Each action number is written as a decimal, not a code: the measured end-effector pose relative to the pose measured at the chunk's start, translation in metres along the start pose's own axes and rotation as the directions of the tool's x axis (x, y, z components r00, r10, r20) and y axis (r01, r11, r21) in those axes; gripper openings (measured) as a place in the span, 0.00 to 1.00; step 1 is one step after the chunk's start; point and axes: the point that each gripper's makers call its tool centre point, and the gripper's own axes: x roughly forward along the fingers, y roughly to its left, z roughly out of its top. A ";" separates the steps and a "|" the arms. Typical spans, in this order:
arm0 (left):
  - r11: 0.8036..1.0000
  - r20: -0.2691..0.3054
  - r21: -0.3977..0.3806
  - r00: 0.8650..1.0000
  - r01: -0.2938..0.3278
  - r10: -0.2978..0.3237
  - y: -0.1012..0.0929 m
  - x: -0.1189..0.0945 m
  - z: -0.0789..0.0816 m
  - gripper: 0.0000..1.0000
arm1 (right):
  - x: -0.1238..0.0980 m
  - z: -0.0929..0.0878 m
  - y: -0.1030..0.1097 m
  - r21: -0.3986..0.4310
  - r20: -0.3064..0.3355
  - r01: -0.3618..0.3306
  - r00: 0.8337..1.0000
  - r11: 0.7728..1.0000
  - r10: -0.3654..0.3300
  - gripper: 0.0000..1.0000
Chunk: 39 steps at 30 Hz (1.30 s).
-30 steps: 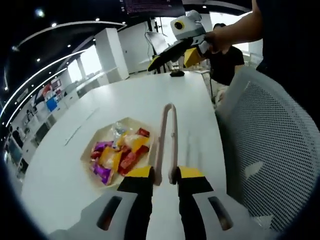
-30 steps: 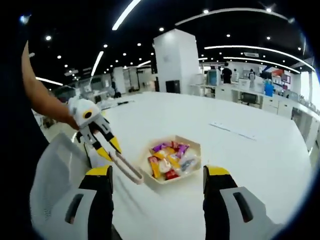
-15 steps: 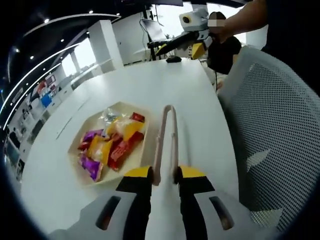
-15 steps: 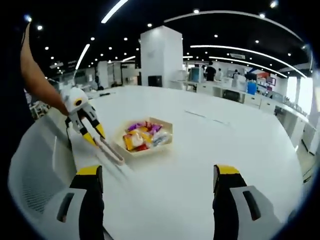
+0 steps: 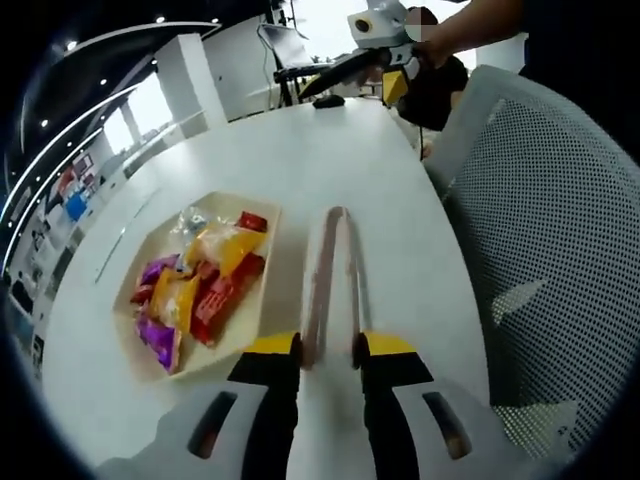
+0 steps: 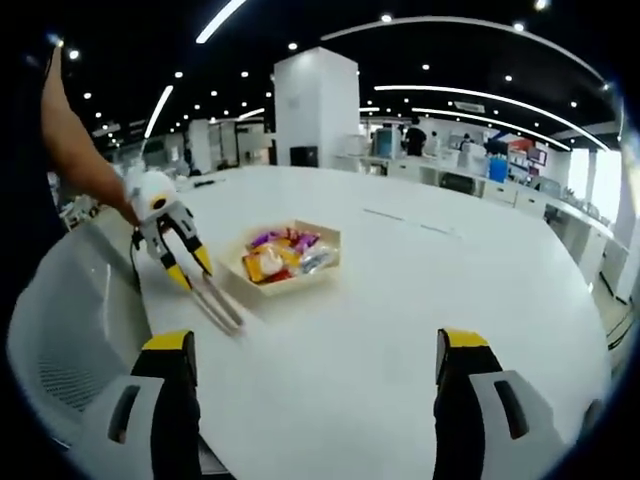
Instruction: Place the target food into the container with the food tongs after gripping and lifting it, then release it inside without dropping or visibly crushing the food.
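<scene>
1. The white worktop point(image 6: 420, 300) spreads wide under both tools, and the left gripper view has it running ahead of the left tool.
2. A grey mesh chair back point(image 5: 540, 250) stands to the right of the left tool, at the worktop's edge; in the right gripper view the chair curves past the right tool's left jaw.
3. A shallow beige container point(image 5: 262, 262) sits on the worktop just left of the left tool's jaws, and it already holds the wrapped food point(image 5: 195, 290) (purple, yellow, orange and red packets, plus one clear one). In the right gripper view the container point(image 6: 330, 262) lies ahead of the right tool and a little to its left.
4. The left tool point(image 5: 330, 345) has its jaws pressed in on the handle end of the pinkish food tongs point(image 5: 328, 265), whose two arms reach forward low over the worktop, just beside the container's right edge, with nothing between their tips.
5. The right tool point(image 6: 315, 345) hangs over bare worktop with its jaws spread wide apart and nothing between them.
</scene>
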 end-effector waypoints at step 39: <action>0.687 0.137 -0.637 0.825 -0.350 0.548 0.015 -0.186 -0.044 0.99 | -0.009 0.015 0.011 -0.020 0.050 0.029 0.998 0.999 -0.028 0.99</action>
